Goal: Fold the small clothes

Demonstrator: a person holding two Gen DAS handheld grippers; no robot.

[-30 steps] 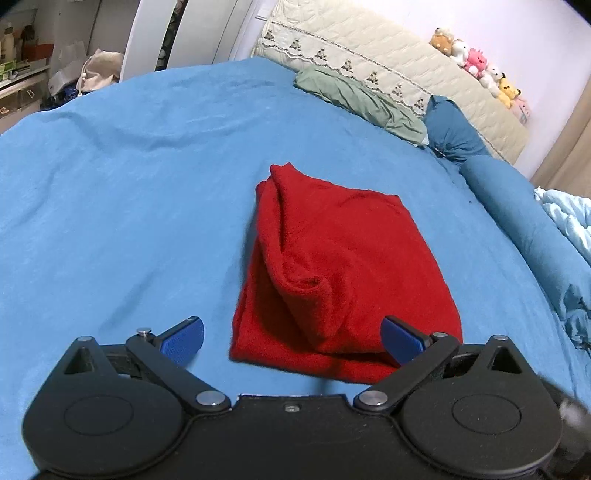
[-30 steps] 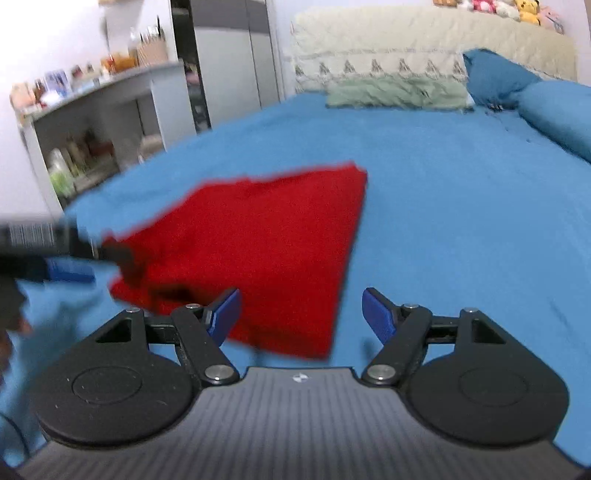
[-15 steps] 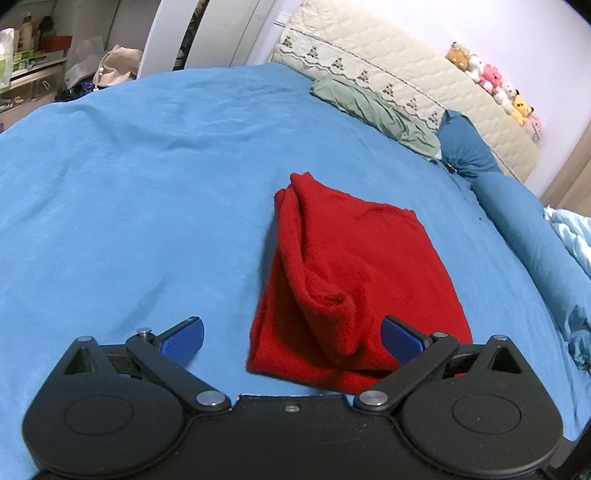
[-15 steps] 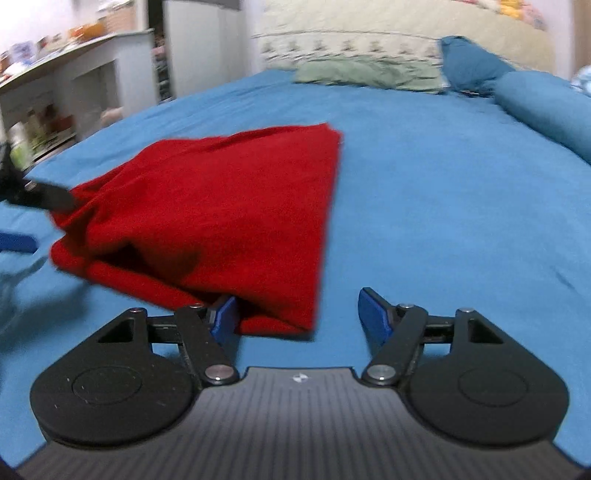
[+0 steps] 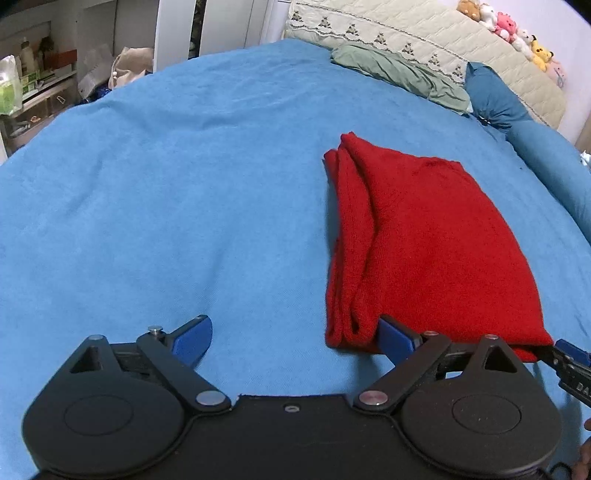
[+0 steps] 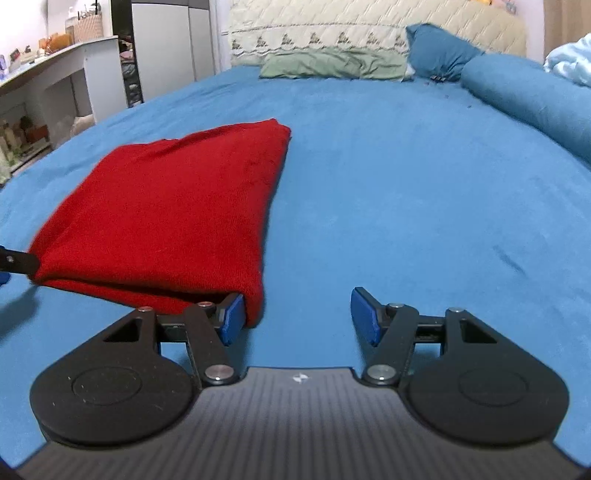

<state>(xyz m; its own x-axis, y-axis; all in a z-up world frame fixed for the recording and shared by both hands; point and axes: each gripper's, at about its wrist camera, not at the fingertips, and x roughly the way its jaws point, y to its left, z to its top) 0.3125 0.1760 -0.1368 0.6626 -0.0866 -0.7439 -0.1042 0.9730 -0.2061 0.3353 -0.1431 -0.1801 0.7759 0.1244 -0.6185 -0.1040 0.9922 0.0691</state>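
Note:
A folded red garment (image 5: 424, 240) lies flat on the blue bedsheet (image 5: 166, 203). My left gripper (image 5: 295, 336) is low at its near left corner, jaws wide and closing. Its right finger (image 5: 393, 338) touches the cloth's edge, and only sheet lies between the pads. In the right wrist view the red garment (image 6: 166, 206) sits to the left. My right gripper (image 6: 299, 314) is at its near right corner, jaws closing. Its left finger (image 6: 232, 314) is tucked against the cloth's corner, and the other finger stands apart over the sheet (image 6: 406, 184).
A green pillow (image 6: 332, 64), a dark blue pillow (image 6: 436, 51) and a long blue bolster (image 6: 524, 96) lie before the quilted headboard (image 5: 424, 40). Plush toys (image 5: 517, 29) sit on top. Shelves and a desk (image 6: 55, 81) stand off the bed's left side.
The bunched near fold of the garment has flattened out. The left view has swung left, so the cloth now sits right of centre. The right gripper sank to the cloth's corner and narrowed.

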